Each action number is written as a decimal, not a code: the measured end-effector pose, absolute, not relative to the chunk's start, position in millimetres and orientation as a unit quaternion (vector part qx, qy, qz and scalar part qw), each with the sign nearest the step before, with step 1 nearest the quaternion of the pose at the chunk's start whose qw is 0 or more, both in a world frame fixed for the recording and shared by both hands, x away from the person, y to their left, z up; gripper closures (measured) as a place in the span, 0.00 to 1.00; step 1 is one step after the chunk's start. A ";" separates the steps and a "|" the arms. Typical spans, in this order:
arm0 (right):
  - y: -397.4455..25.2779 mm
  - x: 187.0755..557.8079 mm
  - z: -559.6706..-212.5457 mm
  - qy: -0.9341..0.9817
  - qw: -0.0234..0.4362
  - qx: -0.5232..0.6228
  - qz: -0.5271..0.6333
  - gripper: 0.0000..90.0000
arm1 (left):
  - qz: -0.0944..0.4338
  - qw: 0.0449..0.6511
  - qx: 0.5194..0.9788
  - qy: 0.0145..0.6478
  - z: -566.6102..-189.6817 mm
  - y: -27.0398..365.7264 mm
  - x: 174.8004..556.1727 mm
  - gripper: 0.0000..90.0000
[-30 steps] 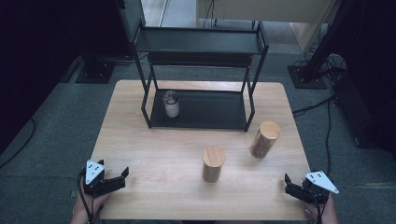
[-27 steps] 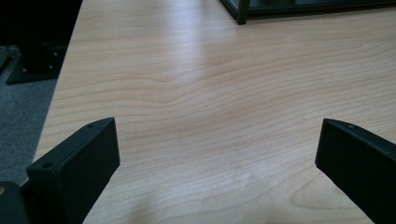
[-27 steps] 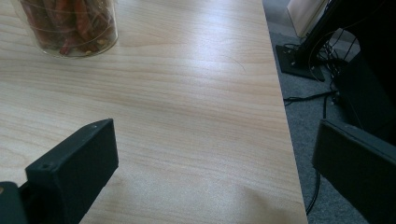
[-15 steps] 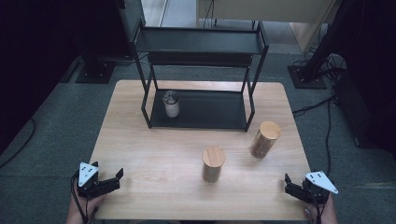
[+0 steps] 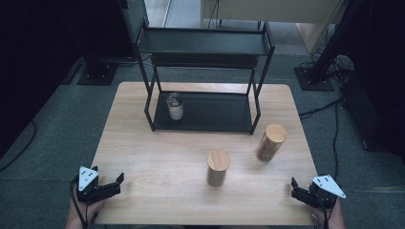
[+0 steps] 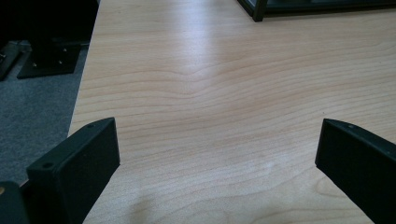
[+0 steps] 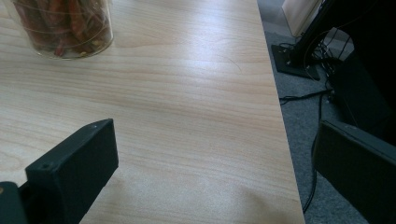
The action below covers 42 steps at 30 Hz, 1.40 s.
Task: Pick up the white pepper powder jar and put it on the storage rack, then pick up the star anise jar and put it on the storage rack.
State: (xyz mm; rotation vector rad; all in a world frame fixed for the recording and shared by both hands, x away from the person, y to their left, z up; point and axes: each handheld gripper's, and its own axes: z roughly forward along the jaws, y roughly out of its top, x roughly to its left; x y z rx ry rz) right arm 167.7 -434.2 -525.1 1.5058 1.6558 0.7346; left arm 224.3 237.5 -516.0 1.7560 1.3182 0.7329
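While both grippers sit at the near edge of the wooden table, neither holds anything. Left gripper is at the near-left corner, jaws spread wide w/ bare wood between them; right gripper is at the near-right corner, jaws also apart. High view gives the full layout: two wood-lidded jars stand upright mid-table, the nearer jar approx. centre, the farther jar to its right & a bit further back, well apart from both grippers. A black two-tier rack stands at the far side, w/ a small jar on its lower shelf, left end. Right gripper view adds what the high view can't resolve: the farther jar's glass base holds reddish dried pieces. Left gripper view catches just a foot of the rack at top. Vs. 0.5 s ago, left gripper is about where it was, slightly nearer the table's centre than then; right gripper & jars unchanged.
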 end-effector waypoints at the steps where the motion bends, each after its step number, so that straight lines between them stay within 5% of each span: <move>1: -434.2 167.7 -525.0 0.649 0.382 0.591 0.289 0.00 | 0.289 0.404 0.693 0.523 -516.0 238.0 224.4 0.00; 16: -414.6 173.3 -512.9 0.658 0.395 0.585 0.264 0.00 | 0.271 0.412 0.692 0.526 -516.2 240.7 226.0 0.01; 42: -351.7 175.0 -506.8 0.689 0.345 0.557 0.311 0.00 | 0.265 0.418 0.686 0.533 -516.3 242.5 227.4 0.00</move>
